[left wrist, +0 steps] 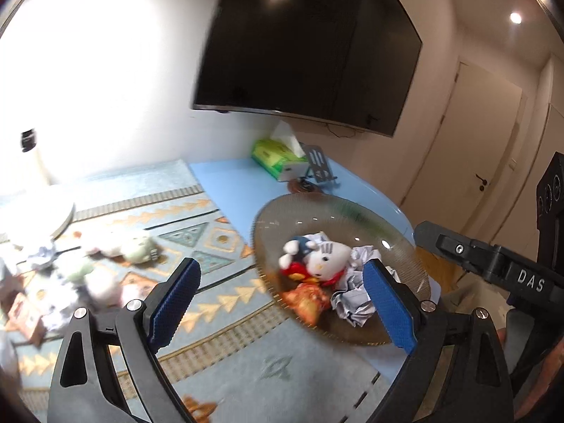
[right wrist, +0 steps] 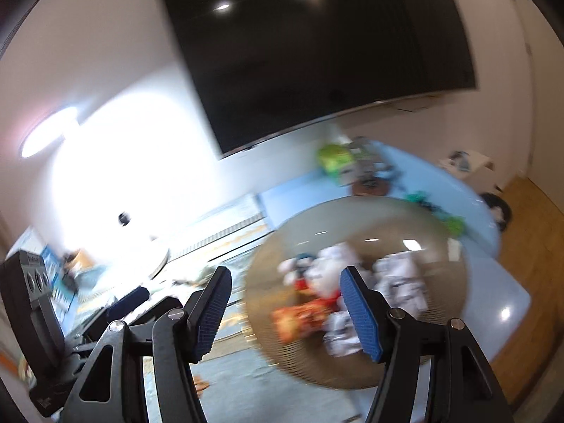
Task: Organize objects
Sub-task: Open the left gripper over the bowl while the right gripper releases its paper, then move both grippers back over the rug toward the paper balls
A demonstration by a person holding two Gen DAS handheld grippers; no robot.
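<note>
An amber glass plate [left wrist: 317, 204] rests on the light blue table. It holds a white cat plush [left wrist: 328, 257], an orange snack packet [left wrist: 305, 301] and crumpled paper [left wrist: 352, 303]. My left gripper [left wrist: 282, 265] is open wide just short of the plate's near rim, and its blue pads [left wrist: 174, 299] grip nothing. In the blurred right wrist view my right gripper [right wrist: 285, 275] is open too, in front of the same plate [right wrist: 352, 218], with nothing pressed between its pads. Several plush toys [left wrist: 137, 246] lie blurred on the mat at the left.
A patterned blue and orange mat [left wrist: 218, 313] covers the near table. At the back stand a green tissue box [left wrist: 278, 157] and a black stand [left wrist: 319, 165] under a wall television [left wrist: 306, 46]. A white round lamp base [left wrist: 60, 215] is at the left.
</note>
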